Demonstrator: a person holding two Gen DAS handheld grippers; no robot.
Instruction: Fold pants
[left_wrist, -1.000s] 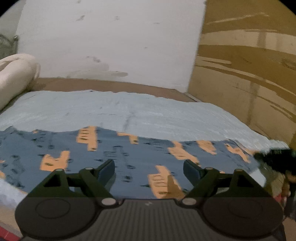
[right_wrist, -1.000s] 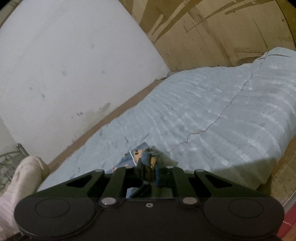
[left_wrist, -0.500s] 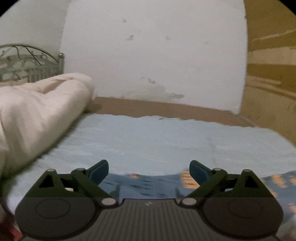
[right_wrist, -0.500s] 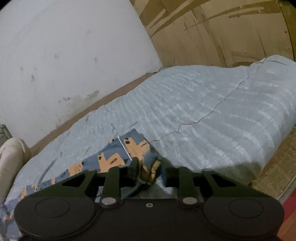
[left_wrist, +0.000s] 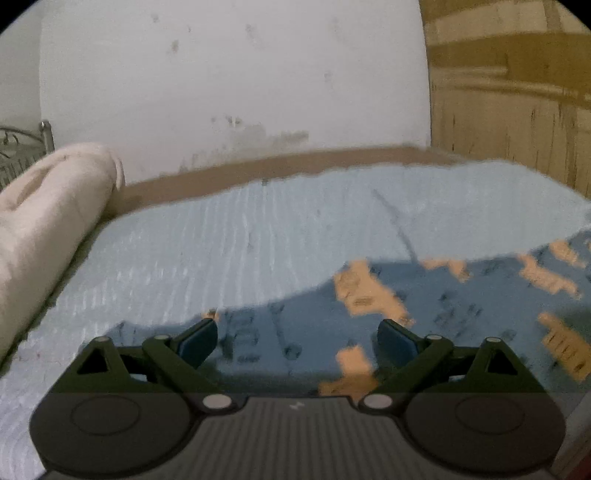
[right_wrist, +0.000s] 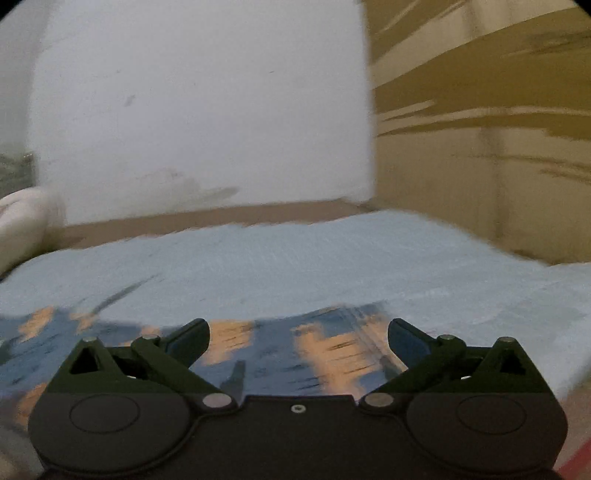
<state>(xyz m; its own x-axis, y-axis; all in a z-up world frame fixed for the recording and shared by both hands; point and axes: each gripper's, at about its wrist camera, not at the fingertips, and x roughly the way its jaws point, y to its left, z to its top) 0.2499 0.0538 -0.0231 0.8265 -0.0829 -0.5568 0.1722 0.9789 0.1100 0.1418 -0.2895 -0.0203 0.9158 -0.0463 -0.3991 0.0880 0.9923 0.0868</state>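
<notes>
Blue pants with orange prints (left_wrist: 424, 306) lie flat on the light blue bedcover (left_wrist: 258, 236), running from the middle to the right edge of the left wrist view. My left gripper (left_wrist: 297, 338) hovers over their left end, open, with nothing between its fingers. In the blurred right wrist view the same pants (right_wrist: 277, 343) lie under my right gripper (right_wrist: 297, 338). Its jaws are opening and stand wide, and the cloth lies below them, not pinched.
A rolled cream blanket (left_wrist: 44, 221) lies along the bed's left side, with a metal bed frame (left_wrist: 22, 147) behind it. A white wall (left_wrist: 236, 85) stands behind the bed and a wooden panel (left_wrist: 517, 110) at the right. The bed's right edge (right_wrist: 569, 354) drops off close by.
My right gripper opened and let go of the bunched pant cloth, rolling level. My left gripper swung left and then back toward the pants and stayed open.
</notes>
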